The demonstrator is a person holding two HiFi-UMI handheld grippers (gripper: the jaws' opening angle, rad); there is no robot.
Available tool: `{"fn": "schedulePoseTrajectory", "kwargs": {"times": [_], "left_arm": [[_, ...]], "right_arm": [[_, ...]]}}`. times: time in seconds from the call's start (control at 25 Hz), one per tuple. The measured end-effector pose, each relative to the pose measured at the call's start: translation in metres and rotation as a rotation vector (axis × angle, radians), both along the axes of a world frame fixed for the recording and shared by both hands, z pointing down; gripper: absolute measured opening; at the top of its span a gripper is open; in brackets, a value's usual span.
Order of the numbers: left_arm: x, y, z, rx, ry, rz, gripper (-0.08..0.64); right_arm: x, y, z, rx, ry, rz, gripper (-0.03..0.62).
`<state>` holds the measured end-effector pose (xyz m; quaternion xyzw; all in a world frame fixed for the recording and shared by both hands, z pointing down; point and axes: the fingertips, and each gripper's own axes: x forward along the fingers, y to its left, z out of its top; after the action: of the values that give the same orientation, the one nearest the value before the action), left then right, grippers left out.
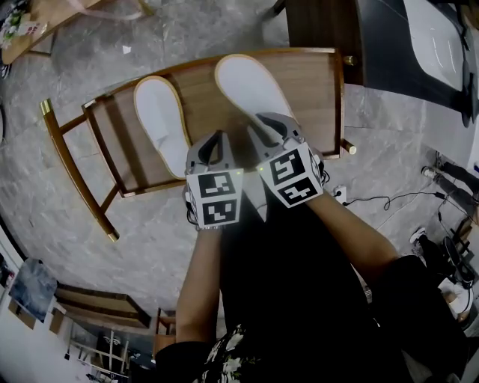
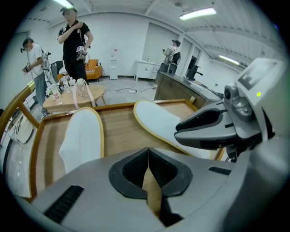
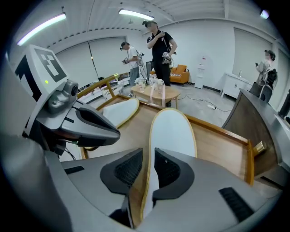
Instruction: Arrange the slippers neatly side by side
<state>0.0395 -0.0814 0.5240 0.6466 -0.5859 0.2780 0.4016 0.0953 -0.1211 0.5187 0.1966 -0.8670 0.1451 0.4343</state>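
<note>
Two white slippers with yellow rims lie on a wooden table [image 1: 202, 97]. The left slipper [image 1: 161, 120] [image 2: 81, 136] [image 3: 118, 111] points slightly left. Set further back, the right slipper [image 1: 251, 86] [image 2: 156, 120] [image 3: 172, 131] is angled away from it. My left gripper [image 1: 217, 137] [image 2: 148, 156] is shut and empty, over bare wood between the slippers' near ends. Beside it, my right gripper [image 1: 268, 123] [image 3: 148, 158] is at the right slipper's near end. Its jaws stand apart with the slipper's rim in the gap, and the pads do not press on it.
The table has a raised rim [image 1: 338, 90] and gold-tipped legs. A dark cabinet [image 1: 322, 22] stands just beyond it. People [image 2: 74, 41] stand at the back by a small round table [image 3: 154, 93] with bottles. Cables [image 1: 374, 200] trail on the floor at right.
</note>
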Motion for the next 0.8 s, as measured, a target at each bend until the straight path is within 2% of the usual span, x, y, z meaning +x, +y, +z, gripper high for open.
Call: {"fn": "schedulePoseTrajectory", "kwargs": {"times": [0.16, 0.36, 0.44, 0.64, 0.68, 0.72, 0.8], "left_arm": [[0.005, 0.004, 0.001, 0.000, 0.008, -0.016, 0.003], [0.008, -0.005, 0.001, 0.011, 0.006, -0.050, 0.003], [0.010, -0.006, 0.002, 0.011, 0.001, -0.060, 0.003], [0.019, -0.004, 0.003, 0.000, -0.004, -0.090, 0.003], [0.021, -0.004, 0.001, 0.002, -0.006, -0.094, 0.003], [0.022, -0.006, -0.002, 0.008, -0.009, -0.098, 0.003], [0.022, -0.010, -0.007, 0.027, -0.013, -0.109, 0.003]], "right_arm": [[0.003, -0.001, -0.006, 0.005, -0.030, -0.027, 0.075], [0.010, -0.028, -0.021, 0.109, -0.034, -0.097, 0.092], [0.012, -0.038, -0.016, 0.115, -0.016, -0.134, 0.105], [0.014, -0.046, 0.008, 0.032, 0.006, -0.184, 0.118], [0.015, -0.046, 0.010, 0.006, 0.001, -0.178, 0.103], [0.014, -0.046, 0.011, -0.018, -0.005, -0.171, 0.035], [0.012, -0.047, 0.011, -0.063, -0.023, -0.153, 0.012]]}}
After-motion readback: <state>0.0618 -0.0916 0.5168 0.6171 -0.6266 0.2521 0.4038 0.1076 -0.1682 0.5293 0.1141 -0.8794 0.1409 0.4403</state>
